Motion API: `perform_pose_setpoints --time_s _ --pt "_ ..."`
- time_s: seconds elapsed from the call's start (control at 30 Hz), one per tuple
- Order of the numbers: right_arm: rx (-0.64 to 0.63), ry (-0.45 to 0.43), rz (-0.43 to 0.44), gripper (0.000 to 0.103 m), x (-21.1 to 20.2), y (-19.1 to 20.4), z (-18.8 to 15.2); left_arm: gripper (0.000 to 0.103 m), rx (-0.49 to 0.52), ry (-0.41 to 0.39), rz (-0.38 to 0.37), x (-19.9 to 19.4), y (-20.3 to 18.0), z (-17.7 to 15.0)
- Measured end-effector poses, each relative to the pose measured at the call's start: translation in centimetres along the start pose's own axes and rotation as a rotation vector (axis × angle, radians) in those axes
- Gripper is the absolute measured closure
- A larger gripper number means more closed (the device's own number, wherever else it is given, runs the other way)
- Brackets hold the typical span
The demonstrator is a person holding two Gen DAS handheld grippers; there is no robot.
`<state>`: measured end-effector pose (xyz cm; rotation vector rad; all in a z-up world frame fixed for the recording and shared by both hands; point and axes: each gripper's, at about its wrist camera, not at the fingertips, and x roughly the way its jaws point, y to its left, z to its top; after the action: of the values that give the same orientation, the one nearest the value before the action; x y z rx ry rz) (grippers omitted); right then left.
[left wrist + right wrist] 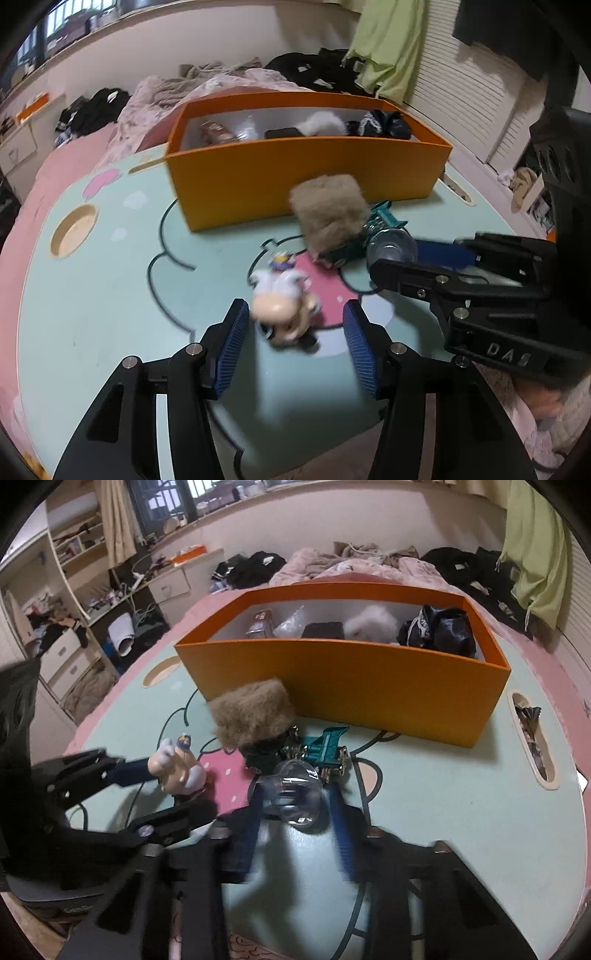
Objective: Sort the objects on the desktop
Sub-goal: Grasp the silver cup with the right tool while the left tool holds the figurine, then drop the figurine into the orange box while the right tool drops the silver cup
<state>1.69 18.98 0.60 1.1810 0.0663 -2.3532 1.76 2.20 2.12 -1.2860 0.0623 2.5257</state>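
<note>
A small cartoon figurine (pixel 284 310) lies on the table between the blue pads of my open left gripper (pixel 291 332); it also shows in the right wrist view (pixel 181 768). A clear plastic capsule (pixel 295 794) lies between the fingers of my open right gripper (pixel 295 812), seen from the side in the left wrist view (pixel 393 249). A brown furry block (pixel 328 214) rests on a teal toy car (pixel 325 753) just behind. An orange box (pixel 347 679) stands behind them, holding dark cloth, a white fluffy thing and a packet.
The table (pixel 92 314) is pale green with a cloud drawing, a pink patch, a round cup hole (pixel 74 230) at left and a slot (pixel 532 738) at right. A cluttered bed and shelves lie beyond the table.
</note>
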Motion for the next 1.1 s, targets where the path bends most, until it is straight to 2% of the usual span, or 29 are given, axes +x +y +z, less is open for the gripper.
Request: perform_pose_setpoints --time_s 0.07,0.1,0.13,0.37,0.57,0.7,0.8,0.93,1.1 --pt "0.006 -0.008 -0.01 0.073 -0.2 -0.2 -0.2 0.051 0.017 -0.012 0.004 0.2 -0.3 0.4" --pt "0.01 -0.009 -0.001 0.073 -0.2 -0.3 -0.3 0.061 0.017 -0.016 -0.013 0.2 -0.2 0.4" --pt "0.009 -0.008 0.021 0.074 -0.2 -0.4 -0.4 0.066 0.012 -0.021 -0.041 0.2 -0.2 0.5" --pt "-0.016 -0.034 0.032 0.074 -1.4 0.1 -1.5 0.066 0.053 -0.085 -0.063 -1.6 -1.1 -0.3" --pt "-0.009 -0.149 -0.037 0.074 -5.1 -1.3 -2.2 0.066 0.041 -0.13 -0.064 -3.6 -0.9 -1.1" --pt "0.019 -0.204 -0.032 0.074 -7.3 -2.4 -1.5 0.066 0.035 -0.157 -0.059 -4.7 -0.8 -1.0" --pt "0.023 -0.238 -0.047 0.074 -8.3 -2.8 0.1 0.066 0.034 -0.19 -0.068 -5.8 -0.8 0.4" --pt "0.053 -0.251 -0.053 0.074 -8.4 -3.5 3.9 0.066 0.051 -0.266 -0.035 -7.2 -1.1 4.6" --pt "0.103 -0.253 -0.09 0.074 -6.6 -4.9 7.9 0.066 0.006 -0.321 0.025 -6.2 -1.1 9.8"
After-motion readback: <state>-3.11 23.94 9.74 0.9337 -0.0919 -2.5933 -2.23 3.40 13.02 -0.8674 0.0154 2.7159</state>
